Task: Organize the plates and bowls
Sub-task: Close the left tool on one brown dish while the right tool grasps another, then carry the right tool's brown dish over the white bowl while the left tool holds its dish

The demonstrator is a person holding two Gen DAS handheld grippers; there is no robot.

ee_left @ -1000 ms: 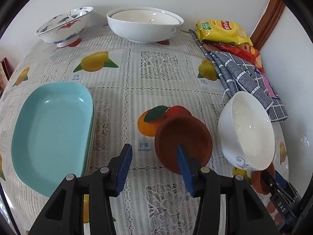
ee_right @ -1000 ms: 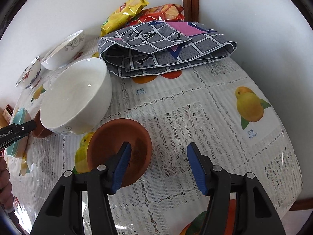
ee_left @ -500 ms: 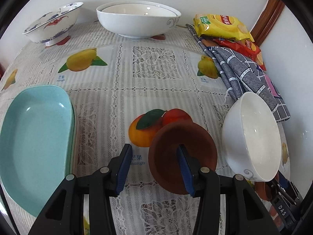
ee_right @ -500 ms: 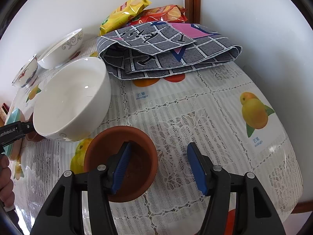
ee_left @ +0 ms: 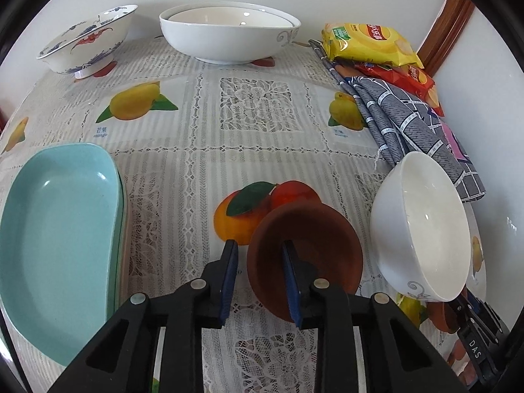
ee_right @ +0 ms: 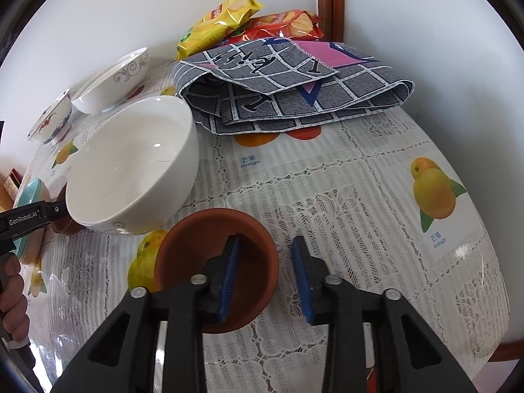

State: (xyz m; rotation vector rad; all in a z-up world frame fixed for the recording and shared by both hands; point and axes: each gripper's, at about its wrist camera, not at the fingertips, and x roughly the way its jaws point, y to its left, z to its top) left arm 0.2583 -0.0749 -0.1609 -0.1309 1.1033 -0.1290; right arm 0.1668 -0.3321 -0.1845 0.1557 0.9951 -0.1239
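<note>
Terracotta is what I have under both tools at once: two small brown clay dishes, one per gripper; my left gripper (ee_left: pixel 258 273) straddles the near-left rim of the left clay dish (ee_left: pixel 314 245), one finger (ee_left: pixel 293 281) inside the dish and the other outside on the tablecloth (ee_left: pixel 183 177), jaws closing with the rim between them but a gap showing, so no grip yet; my right gripper (ee_right: pixel 265 275) does the same on the right clay dish (ee_right: pixel 203 249), straddling its right rim, one finger (ee_right: pixel 229 275) down inside it, the other beyond the rim over the cloth, jaws closing, pads not yet pressing as far as I can tell; between the two dishes stands the deep white bowl (ee_left: pixel 422 229), on its own and just beside both; at the near left lie the turquoise oval plates (ee_left: pixel 55 229), which look already stacked, at least two rims showing; at the far side the wide white bowls (ee_left: pixel 229 36) sit nested one in the other, and the blue-and-red patterned bowl (ee_left: pixel 85 39) stands alone at the far left; a folded grey checked cloth (ee_right: pixel 294 85) and snack bags (ee_right: pixel 226 19) fill the far right corner; I judge the job partly done: plates paired, big bowls nested; left to do are the two clay dishes, likely to be stacked together, and perhaps homes for the deep white bowl and the patterned one.
</note>
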